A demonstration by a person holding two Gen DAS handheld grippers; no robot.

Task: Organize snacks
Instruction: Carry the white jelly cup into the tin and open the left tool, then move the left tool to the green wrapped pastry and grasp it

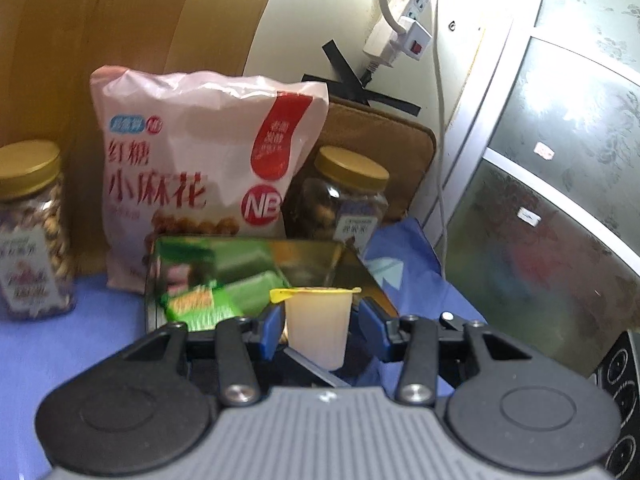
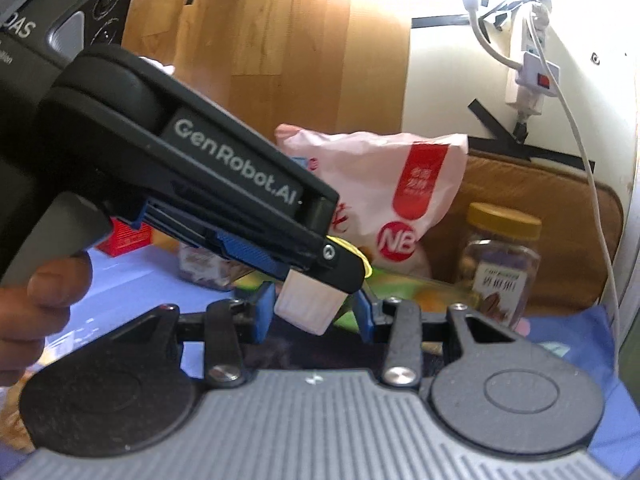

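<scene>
My left gripper [image 1: 320, 330] is shut on a pale jelly cup [image 1: 318, 328] with a yellow lid, held upright above the near edge of an open shiny tin [image 1: 360, 276]. Green snack packets [image 1: 208, 304] lie in the tin. In the right wrist view the left gripper [image 2: 316, 280] crosses from the upper left with the same jelly cup [image 2: 308, 304] hanging below its finger. My right gripper [image 2: 314, 312] stands open just behind it; the cup shows in front of its gap, and nothing is gripped there. A hand [image 2: 40, 300] holds the left gripper's handle.
A pink snack bag [image 1: 192, 168] stands behind the tin, with a gold-lidded jar on the left [image 1: 32, 232] and another on the right [image 1: 344, 196]. A brown cushion [image 1: 400, 140] and a power strip [image 1: 404, 28] are on the back wall. A red box [image 2: 124, 240] sits on the blue cloth [image 1: 60, 344].
</scene>
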